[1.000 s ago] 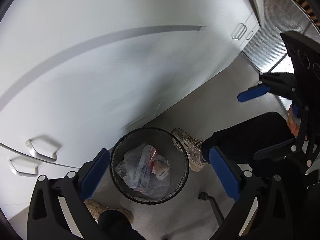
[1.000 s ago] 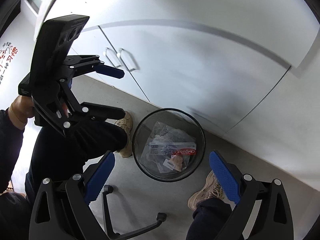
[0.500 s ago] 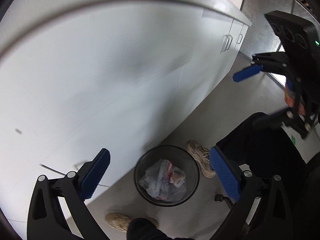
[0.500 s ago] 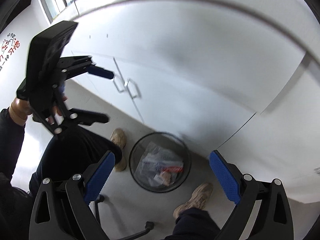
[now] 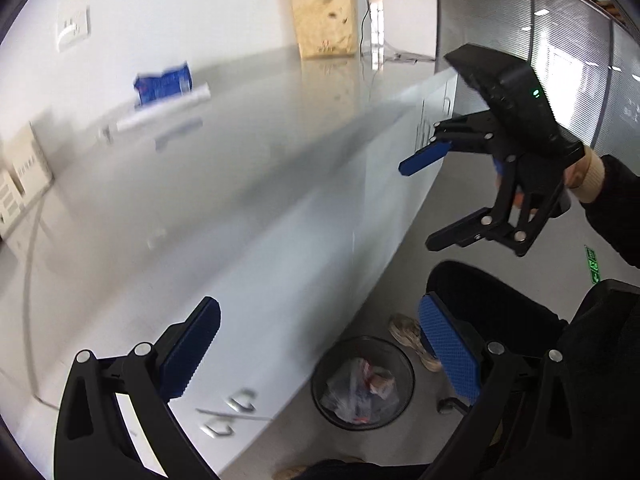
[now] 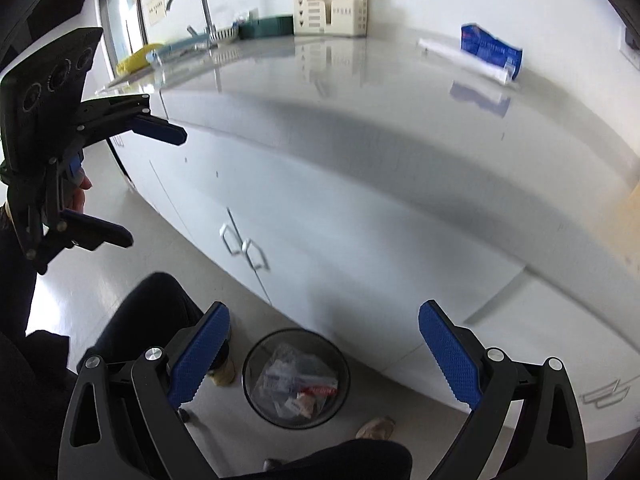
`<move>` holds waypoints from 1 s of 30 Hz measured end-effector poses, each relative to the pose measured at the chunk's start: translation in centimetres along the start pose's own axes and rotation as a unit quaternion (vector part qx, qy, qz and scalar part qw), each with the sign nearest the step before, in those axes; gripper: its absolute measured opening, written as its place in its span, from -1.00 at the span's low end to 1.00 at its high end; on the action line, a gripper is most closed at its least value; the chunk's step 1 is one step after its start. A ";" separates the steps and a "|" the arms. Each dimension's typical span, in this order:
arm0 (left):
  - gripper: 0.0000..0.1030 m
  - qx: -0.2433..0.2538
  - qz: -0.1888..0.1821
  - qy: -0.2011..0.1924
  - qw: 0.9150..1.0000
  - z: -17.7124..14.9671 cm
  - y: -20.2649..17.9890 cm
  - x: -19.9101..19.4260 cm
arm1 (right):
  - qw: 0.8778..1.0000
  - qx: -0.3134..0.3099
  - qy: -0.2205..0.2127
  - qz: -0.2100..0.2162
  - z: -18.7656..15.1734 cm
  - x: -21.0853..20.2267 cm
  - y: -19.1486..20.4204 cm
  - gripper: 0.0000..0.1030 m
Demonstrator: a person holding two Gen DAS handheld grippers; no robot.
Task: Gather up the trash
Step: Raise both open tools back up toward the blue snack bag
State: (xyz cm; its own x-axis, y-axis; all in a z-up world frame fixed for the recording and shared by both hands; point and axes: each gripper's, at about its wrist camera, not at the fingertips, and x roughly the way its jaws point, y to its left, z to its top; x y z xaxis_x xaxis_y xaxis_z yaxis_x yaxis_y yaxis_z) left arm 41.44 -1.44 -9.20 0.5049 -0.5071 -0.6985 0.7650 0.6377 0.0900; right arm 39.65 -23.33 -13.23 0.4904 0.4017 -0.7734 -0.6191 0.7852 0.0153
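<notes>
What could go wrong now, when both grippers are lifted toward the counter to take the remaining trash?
1. Both views are blurred from motion, so aiming at the blue packet and the white tube lying against it may be poor; a grasp could push them along the glossy counter.
2. The wire bin stands on the floor near the person's shoes, so a foot could tip it.
3. The open left gripper and right gripper hang close together and could collide.

No legible wording anywhere, blue packet on the countertop with print too blurred to read, red-labelled wrapper in the mesh bin unreadable, green floor sign only an indistinct pictogram
</notes>
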 end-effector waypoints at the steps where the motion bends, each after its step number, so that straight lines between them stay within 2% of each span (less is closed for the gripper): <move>1: 0.92 0.002 0.000 -0.004 1.000 0.5 0.2 -0.4 | 1.000 0.001 -0.008 -0.001 0.5 -0.6 -0.2 0.87; 6: 0.92 0.014 0.007 -0.039 0.999 3.9 2.2 -3.0 | 0.999 -0.011 -0.042 0.001 3.4 -3.4 -1.1 0.87; 8: 0.92 0.012 0.015 -0.044 0.999 5.3 3.4 -3.5 | 0.998 -0.026 -0.054 -0.016 4.7 -4.3 -1.6 0.87; 13: 0.92 0.016 0.043 -0.045 0.998 8.9 7.0 -3.0 | 0.997 -0.034 -0.070 -0.019 7.4 -4.9 -3.6 0.87; 19: 0.92 0.020 0.074 -0.039 0.996 13.8 12.4 0.3 | 0.995 -0.035 -0.087 -0.036 11.1 -4.5 -7.0 0.89; 21: 0.92 0.014 0.075 -0.031 0.997 15.2 14.0 2.0 | 0.995 -0.027 -0.089 -0.044 12.5 -4.1 -8.5 0.89; 23: 0.92 0.002 0.081 -0.026 0.996 16.1 15.6 3.8 | 0.994 -0.016 -0.091 -0.056 13.8 -3.8 -9.9 0.89; 27: 0.92 -0.033 0.089 -0.027 0.995 18.1 18.8 6.5 | 0.994 0.031 -0.095 -0.032 16.7 -2.9 -14.4 0.89; 30: 0.92 -0.062 0.085 -0.022 0.994 19.5 21.2 8.7 | 0.993 0.044 -0.100 -0.039 18.4 -2.1 -17.4 0.89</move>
State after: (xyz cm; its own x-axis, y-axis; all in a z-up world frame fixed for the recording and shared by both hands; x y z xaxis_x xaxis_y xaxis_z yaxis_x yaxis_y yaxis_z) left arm 69.86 -3.61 0.47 0.6418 -0.4095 -0.6484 0.6137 0.7813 0.1140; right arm 60.66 -29.16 -0.15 0.6528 0.4160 -0.6331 -0.5223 0.8525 0.0216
